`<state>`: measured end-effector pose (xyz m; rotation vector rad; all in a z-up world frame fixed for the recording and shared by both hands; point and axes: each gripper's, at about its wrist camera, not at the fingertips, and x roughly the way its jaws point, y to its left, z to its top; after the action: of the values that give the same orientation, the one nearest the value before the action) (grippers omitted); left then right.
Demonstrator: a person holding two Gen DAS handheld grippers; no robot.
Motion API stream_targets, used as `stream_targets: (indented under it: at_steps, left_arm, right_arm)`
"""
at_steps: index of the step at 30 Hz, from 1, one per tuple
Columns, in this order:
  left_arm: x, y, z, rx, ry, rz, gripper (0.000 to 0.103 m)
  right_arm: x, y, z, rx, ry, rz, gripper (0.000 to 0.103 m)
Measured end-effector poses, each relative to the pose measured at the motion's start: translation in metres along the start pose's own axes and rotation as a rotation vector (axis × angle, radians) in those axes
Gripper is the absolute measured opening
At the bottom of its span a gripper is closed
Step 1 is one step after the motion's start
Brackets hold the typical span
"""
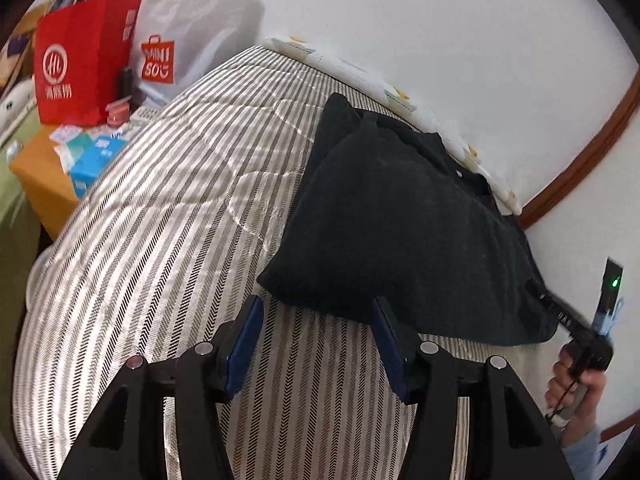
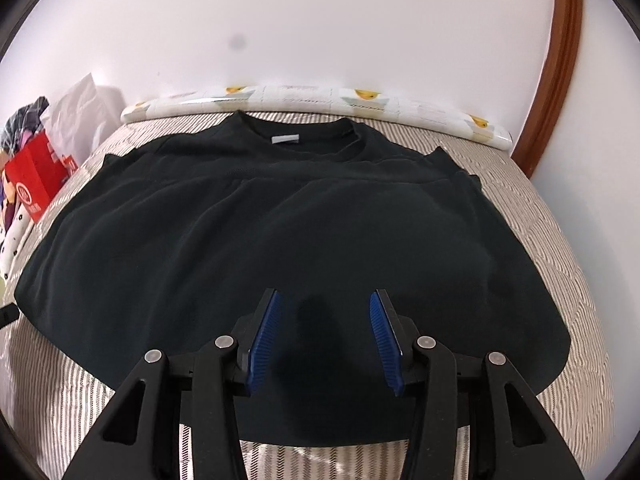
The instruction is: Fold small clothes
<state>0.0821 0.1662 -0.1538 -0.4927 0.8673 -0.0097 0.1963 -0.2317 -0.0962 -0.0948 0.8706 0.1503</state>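
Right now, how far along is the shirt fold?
Done: the black shirt lies spread on the striped bedcover, collar towards the wall, and both sleeves look tucked in. In hand: nothing. The left gripper hangs open at the shirt's near corner, and the right gripper hangs open over the hem, neither pinching cloth. Left: fold the body into a small bundle.

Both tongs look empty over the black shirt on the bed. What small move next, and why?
Probably lower the right tongs onto the near hem of the black shirt and pinch it. Both tongs are open and hold nothing; the shirt lies flat on the striped bedcover, collar at the far side, sleeves apparently tucked in.
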Motion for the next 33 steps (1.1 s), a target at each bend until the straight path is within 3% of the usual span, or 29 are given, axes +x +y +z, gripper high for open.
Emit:
stream_targets:
  at_steps: [7,16,21,27,33]
  left_arm:
    - [0.007,0.008,0.005,-0.035,-0.014,-0.043,0.058]
    - [0.011,0.003,0.012,-0.014,-0.005,-0.013,0.059]
    - [-0.005,0.006,0.001,0.043,0.018,0.080,0.059]
    - [-0.036,0.015,-0.025,0.160,0.015,0.302,0.059]
    - [-0.052,0.031,-0.034,0.198,0.016,0.341,0.059]
  right_arm:
    - [0.005,0.006,-0.005,0.012,0.010,0.023,0.046]
    - [0.006,0.029,-0.007,-0.008,0.008,0.041,0.046]
    - [-0.006,0.096,-0.006,-0.161,-0.021,0.145,0.052]
    - [-0.006,0.186,-0.012,-0.296,0.000,0.237,0.053]
    - [-0.025,0.235,-0.038,-0.383,-0.010,0.250,0.055]
